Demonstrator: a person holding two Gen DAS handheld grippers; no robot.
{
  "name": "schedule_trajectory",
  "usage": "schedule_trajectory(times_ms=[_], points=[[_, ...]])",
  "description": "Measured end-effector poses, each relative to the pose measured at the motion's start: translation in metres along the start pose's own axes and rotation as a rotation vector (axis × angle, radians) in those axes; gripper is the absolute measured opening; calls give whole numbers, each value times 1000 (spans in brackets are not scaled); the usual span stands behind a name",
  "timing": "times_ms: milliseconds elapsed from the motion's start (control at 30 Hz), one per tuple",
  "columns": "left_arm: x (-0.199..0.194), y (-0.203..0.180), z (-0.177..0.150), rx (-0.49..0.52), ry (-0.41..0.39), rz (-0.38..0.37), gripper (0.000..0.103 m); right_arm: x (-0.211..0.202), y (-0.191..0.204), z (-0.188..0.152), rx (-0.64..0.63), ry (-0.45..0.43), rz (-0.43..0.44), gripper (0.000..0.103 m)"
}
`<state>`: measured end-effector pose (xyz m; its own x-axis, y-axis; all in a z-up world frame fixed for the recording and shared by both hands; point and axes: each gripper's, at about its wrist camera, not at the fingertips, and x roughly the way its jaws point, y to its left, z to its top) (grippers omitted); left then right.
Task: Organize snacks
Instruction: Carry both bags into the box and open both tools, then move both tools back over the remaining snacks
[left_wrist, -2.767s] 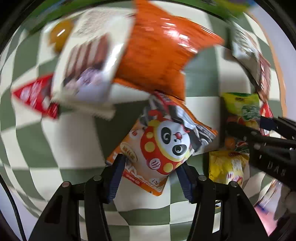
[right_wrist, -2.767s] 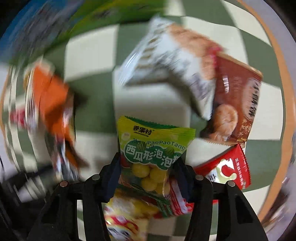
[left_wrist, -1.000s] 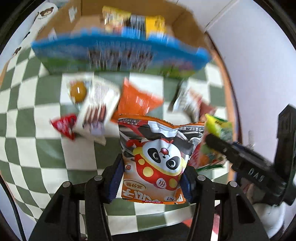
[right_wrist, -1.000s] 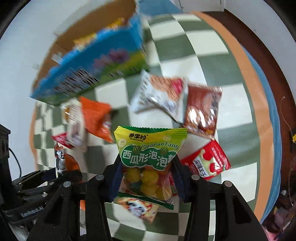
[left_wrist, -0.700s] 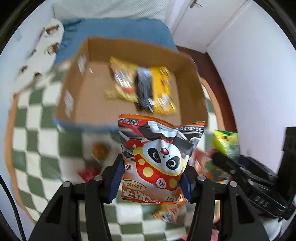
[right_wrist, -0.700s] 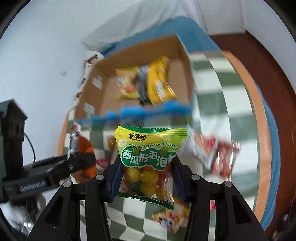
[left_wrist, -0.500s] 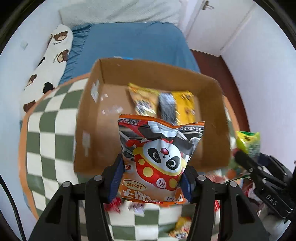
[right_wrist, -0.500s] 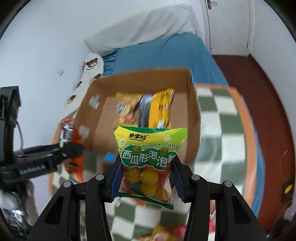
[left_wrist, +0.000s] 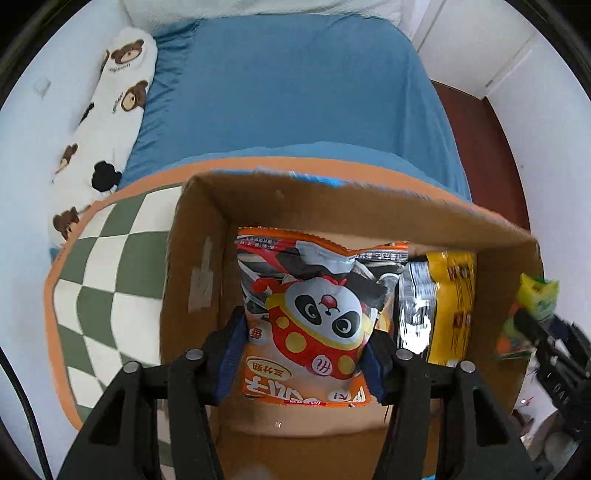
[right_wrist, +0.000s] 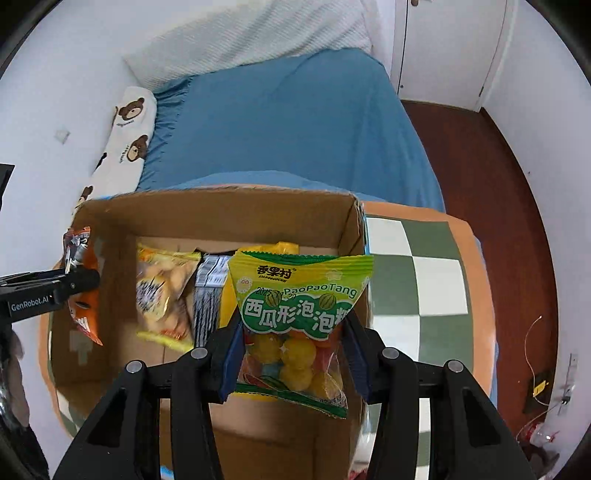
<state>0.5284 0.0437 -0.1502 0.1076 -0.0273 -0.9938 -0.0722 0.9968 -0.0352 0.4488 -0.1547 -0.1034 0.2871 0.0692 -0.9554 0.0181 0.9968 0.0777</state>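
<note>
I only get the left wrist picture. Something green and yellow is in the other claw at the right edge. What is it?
Observer: The right gripper holds a candy bag. It is green and yellow with a clear lower half full of yellow and orange balls. The jaws have just been opening slightly, with the bag between the pads.
Visitor: Is anything in the box hidden behind my panda packet?
Observer: Yes. A yellow snack packet lies on the floor of the cardboard box, just left of the black-striped packet.
</note>
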Motion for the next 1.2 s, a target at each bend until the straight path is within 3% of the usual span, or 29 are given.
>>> schedule_trajectory(times_ms=[33,67,100,233,367,800,1200], points=[[3,1,4,2,-5,3,65,5,-2,3,12,12,-5,66],[6,2,9,3,-10,14,81,9,-3,6,19,20,-5,72],[7,3,11,-6,-7,14,89,13,-3,9,26,30,16,82],[11,5,13,-1,-18,17,90,19,4,13,13,34,-2,88],[12,3,5,0,-22,2,90,22,5,14,20,39,-5,89],[-20,-13,-66,-11,-166,-5,90,2,17,-35,28,4,22,89],[-91,-32,-153,5,-354,26,90,-71,48,-102,-61,-169,13,89]])
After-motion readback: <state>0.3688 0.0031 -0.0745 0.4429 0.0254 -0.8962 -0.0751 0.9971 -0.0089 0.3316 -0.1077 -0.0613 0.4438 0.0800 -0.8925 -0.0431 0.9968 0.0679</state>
